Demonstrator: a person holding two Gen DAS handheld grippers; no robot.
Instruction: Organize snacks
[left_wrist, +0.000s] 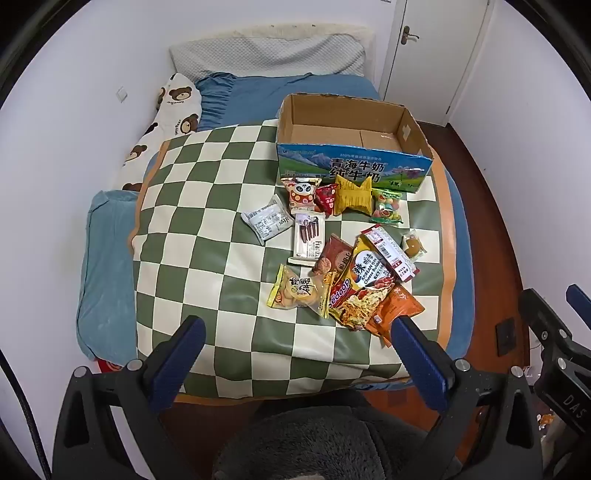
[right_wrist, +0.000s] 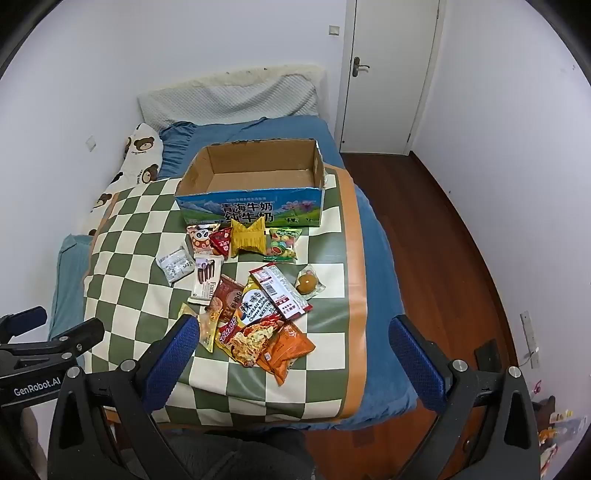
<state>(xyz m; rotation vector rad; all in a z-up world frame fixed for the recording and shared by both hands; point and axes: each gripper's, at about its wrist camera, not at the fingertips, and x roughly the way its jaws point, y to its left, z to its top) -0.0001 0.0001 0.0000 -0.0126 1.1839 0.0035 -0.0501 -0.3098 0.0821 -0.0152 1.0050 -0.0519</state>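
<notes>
Hovering above the near end of the bed, the left tongs and the right tongs both stand wide open with nothing between their blue-padded fingers. Ahead of both tongs, scattered snack packets lie on a green-and-cream checked cloth spread over the blue bed. Closest to the right tongs is an orange foil packet, just beside a red-and-yellow noodle packet that overlaps it. Closest to the left tongs is a yellow packet of round biscuits. Farther out lie a white box of chocolate sticks and a grey-white sachet. Beyond them all stands an open cardboard box with a blue printed front, its inside bare; a ribbed yellow packet rests against its front wall.
</notes>
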